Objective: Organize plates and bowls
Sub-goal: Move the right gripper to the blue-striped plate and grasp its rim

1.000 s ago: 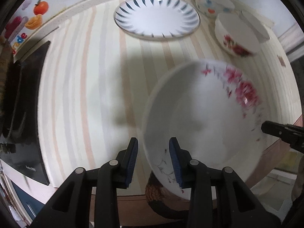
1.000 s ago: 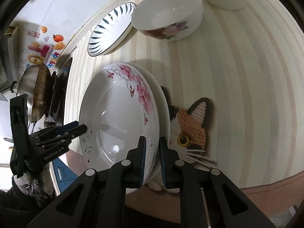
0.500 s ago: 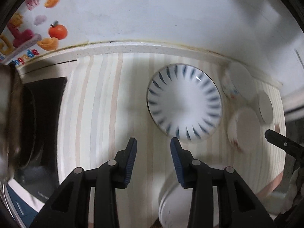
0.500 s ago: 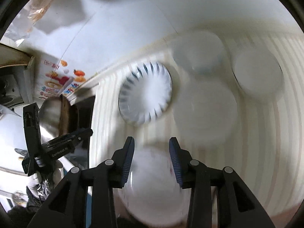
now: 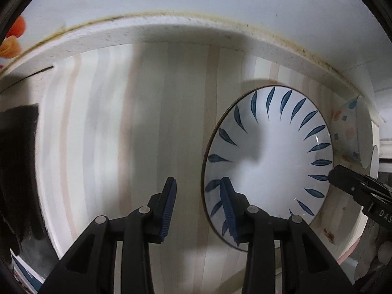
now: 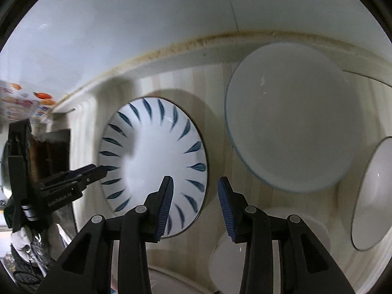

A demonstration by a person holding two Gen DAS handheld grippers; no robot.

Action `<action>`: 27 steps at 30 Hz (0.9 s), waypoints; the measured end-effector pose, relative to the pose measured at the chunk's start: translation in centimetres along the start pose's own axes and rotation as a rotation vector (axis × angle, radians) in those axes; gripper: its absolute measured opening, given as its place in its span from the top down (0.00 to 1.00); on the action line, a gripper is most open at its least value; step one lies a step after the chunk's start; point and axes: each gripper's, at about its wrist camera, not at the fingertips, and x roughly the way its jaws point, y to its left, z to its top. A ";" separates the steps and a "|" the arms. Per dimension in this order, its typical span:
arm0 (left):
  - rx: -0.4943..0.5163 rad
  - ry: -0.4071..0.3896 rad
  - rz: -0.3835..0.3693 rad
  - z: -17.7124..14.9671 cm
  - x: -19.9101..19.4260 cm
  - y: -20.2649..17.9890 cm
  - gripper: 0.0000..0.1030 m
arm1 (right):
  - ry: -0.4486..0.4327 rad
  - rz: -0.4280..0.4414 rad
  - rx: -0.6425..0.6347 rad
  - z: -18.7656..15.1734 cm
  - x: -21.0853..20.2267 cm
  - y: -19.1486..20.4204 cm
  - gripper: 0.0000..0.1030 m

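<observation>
A white plate with blue leaf marks (image 5: 269, 161) lies on the striped counter near the back wall; it also shows in the right wrist view (image 6: 154, 161). My left gripper (image 5: 198, 203) is open and empty, with its jaws on either side of the plate's left rim. My right gripper (image 6: 194, 204) is open and empty, with its jaws on either side of the plate's right rim. A large white bowl (image 6: 291, 117) stands right of the plate. Another white bowl (image 6: 372, 201) is at the far right, and a smaller white bowl (image 6: 264, 252) sits under my right gripper.
A spotted bowl (image 5: 350, 132) stands beside the plate at the back right. The raised counter ledge (image 5: 171, 28) and wall run close behind. A dark stove (image 5: 17, 171) is at the left. The rim of a white plate (image 6: 176, 281) shows at the bottom.
Both grippers let go of the floral plates and moved forward toward the back wall. They now flank the blue-leaf plate, which has grown much larger in both views.
</observation>
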 end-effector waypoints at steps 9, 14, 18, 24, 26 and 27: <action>0.074 -0.043 0.011 0.2 0.2 -1.5 0.81 | 0.009 -0.039 -0.033 0.7 2.0 -0.4 0.80; 0.063 -0.044 0.015 -0.2 0.0 -1.5 0.82 | 0.016 -0.054 -0.038 1.0 2.6 -0.3 0.84; 0.061 -0.049 0.024 -0.4 -0.7 -1.3 0.82 | 0.015 -0.042 -0.035 1.1 2.6 -0.4 0.87; 0.063 -0.057 0.030 -1.1 -2.6 -1.3 0.82 | 0.011 -0.020 -0.030 1.1 1.9 -0.2 0.87; 0.063 -0.062 0.036 -1.3 -3.4 -1.3 0.82 | 0.013 -0.010 -0.025 1.1 1.5 -0.1 0.87; 0.066 -0.064 0.040 -1.3 -3.7 -1.3 0.82 | 0.014 -0.009 -0.025 1.1 1.3 0.0 0.87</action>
